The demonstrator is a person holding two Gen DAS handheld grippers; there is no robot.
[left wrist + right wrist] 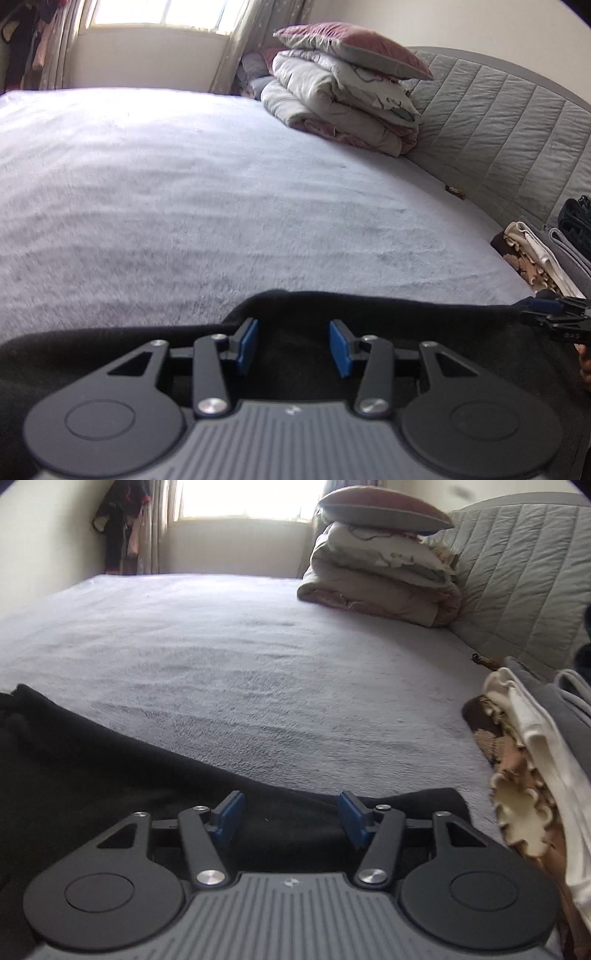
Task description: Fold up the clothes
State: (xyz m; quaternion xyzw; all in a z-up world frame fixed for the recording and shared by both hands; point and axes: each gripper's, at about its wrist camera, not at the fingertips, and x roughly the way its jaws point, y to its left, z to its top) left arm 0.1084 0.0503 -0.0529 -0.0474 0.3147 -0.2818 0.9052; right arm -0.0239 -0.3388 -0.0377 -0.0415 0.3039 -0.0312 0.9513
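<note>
Left wrist view: the left gripper [293, 341] pointed across the bed [207, 192], its two blue pads [246, 341] set well apart with nothing between them. Directly below and ahead of the fingers lay a black garment [369, 317], spread along the near edge of the bed and running the full width of the lower frame. Its far edge formed a slightly raised line against the pale lilac bed cover. At the right edge of the frame, the tip of the right gripper [557, 317] sat at the garment's right end. Beyond that, a stack of folded clothes [543, 254] rested against the quilted grey headboard [517, 125]. A pile of folded bedding [343, 107], topped by a pink-and-grey pillow [354, 44], stood at the far corner near the window [162, 14].

Right wrist view: the right gripper [293, 818] was likewise spread wide, the blue pads [231, 812] gripping nothing. The black garment [110, 760] lay under the fingers and extended to the left and away, its edge running diagonally across the bed [258, 657]. The garment's right corner ended just beyond the right finger. The stack of folded clothes [532, 746] sat close on the right, apart from the garment. The folded bedding [380, 579] and pillow [384, 509] stood against the headboard [524, 572].
</note>
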